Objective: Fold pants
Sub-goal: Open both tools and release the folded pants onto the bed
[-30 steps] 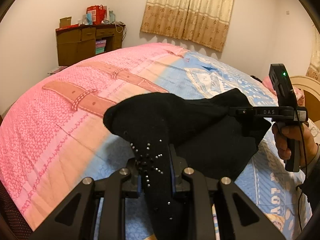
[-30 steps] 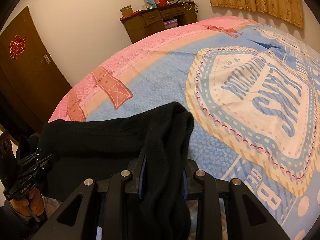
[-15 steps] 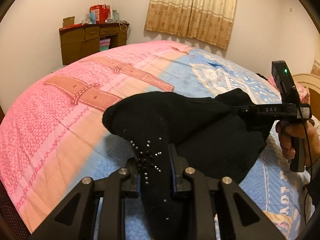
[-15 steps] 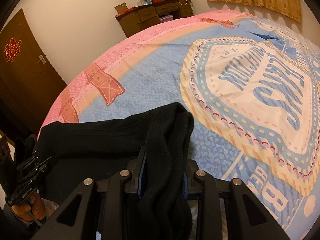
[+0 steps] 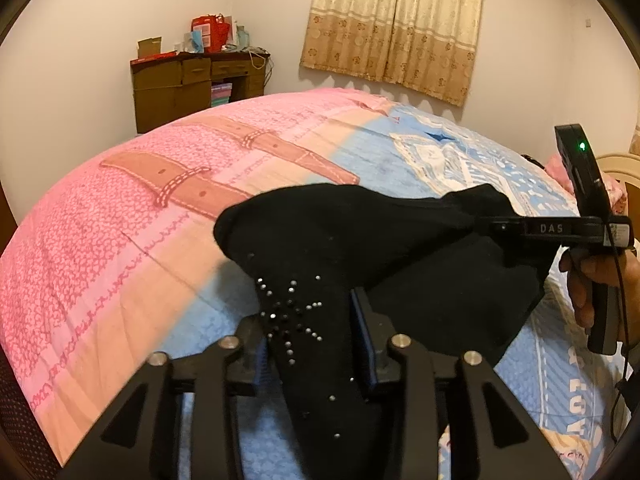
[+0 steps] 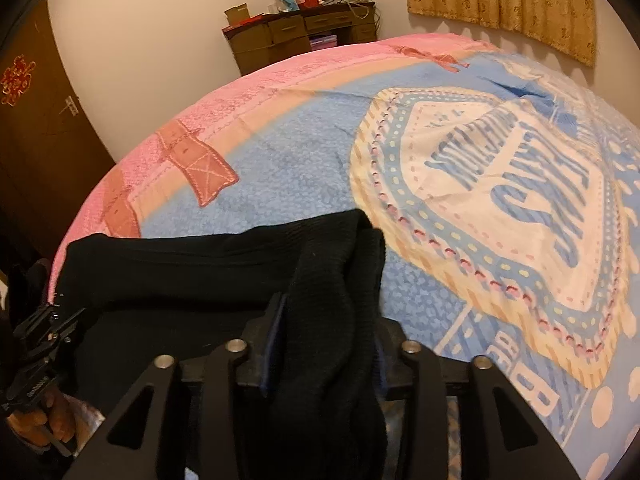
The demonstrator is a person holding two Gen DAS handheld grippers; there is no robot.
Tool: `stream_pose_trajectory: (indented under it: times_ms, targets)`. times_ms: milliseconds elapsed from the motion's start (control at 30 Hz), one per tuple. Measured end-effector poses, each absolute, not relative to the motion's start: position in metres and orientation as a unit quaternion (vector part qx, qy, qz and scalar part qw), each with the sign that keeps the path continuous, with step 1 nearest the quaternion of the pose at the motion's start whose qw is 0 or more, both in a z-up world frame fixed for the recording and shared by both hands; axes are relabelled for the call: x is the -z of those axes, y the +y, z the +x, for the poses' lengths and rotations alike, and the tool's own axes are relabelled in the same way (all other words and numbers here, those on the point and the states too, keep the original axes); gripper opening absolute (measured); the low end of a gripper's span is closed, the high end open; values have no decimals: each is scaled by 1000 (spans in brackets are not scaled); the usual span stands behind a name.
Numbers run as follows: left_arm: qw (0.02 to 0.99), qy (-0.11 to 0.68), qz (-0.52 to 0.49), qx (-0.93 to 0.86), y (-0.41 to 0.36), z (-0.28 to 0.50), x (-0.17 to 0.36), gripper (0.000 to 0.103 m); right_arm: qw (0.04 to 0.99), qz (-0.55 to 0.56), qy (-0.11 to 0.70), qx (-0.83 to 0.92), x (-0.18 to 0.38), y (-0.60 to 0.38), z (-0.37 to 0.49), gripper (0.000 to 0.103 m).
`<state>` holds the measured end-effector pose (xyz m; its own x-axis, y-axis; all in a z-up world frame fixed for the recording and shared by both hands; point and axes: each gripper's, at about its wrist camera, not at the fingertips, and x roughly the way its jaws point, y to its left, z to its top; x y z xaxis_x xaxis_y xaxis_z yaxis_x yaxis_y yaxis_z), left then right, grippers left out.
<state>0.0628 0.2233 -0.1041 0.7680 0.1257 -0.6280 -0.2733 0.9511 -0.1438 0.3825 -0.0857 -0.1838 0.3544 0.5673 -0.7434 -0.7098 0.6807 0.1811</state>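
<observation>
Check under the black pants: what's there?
The pants lie on the bedspread, pink and blue around them, with fabric between both grippers' just-opened jaws: left gripper, right gripper. Whatever lies directly beneath is covered.

a bed (image 5: 120, 248) under a pink and blue printed quilt (image 6: 304, 152) carries black pants (image 5: 420, 272), which lie on the blue part just ahead of both grippers' fingers.
</observation>
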Motion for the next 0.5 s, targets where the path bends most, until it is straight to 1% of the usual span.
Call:
stream_pose_trajectory:
  times_ms: [33,67,100,133,167,267,400,500]
  targets:
    - [933,322,-112,-113,223,61,103,53,819,-79,414,-389,183,-88,383,44]
    - [934,321,-111,-112,223,60,103,55,818,-71,416,-390,182,-91,383,44]
    - [934,321,-111,-108,222,59,102,56,818,-67,417,-390,181,-92,382,45]
    - [934,322,-111,-107,221,57,101,58,820,-67,416,-388,179,-94,380,48]
    - [934,322,-107,-109,219,56,100,63,825,-74,410,-382,177,-96,376,50]
    - [936,321,-99,-105,213,52,96,65,844,-89,387,-360,166,-103,365,50]
    - [941,314,-78,-100,199,42,84,67,863,-76,369,-337,150,-122,352,51]
    - [945,303,-81,-95,193,27,73,71,873,-73,354,-328,138,-140,328,52]
